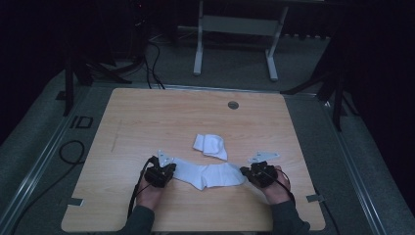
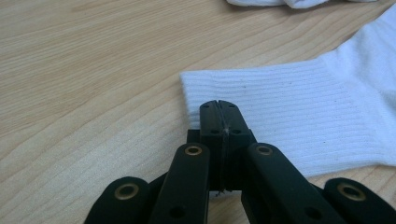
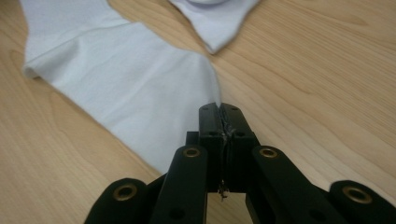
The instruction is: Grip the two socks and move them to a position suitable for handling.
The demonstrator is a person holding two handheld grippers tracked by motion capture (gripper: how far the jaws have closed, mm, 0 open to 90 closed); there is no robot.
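A white sock (image 1: 210, 175) lies flat on the wooden table (image 1: 147, 117), stretched between my two grippers. My left gripper (image 1: 171, 171) is shut on the corner of the sock's ribbed cuff (image 2: 303, 107), its jaws (image 2: 219, 107) pressed together. At the other end, my right gripper (image 1: 243, 171) is shut on the sock's smooth tip (image 3: 126, 79), which runs into the closed jaws (image 3: 219, 109). A second white sock (image 1: 210, 145), folded, lies just behind the first; its edge shows in the left gripper view (image 2: 280, 2) and its corner in the right gripper view (image 3: 215, 18).
A round grommet hole (image 1: 233, 105) sits near the table's far edge. Tape marks (image 1: 73, 201) lie at the front corners. A black cable (image 1: 71, 152) loops on the floor at left. A white desk frame (image 1: 235, 29) and dark stand legs (image 1: 337, 98) are beyond the table.
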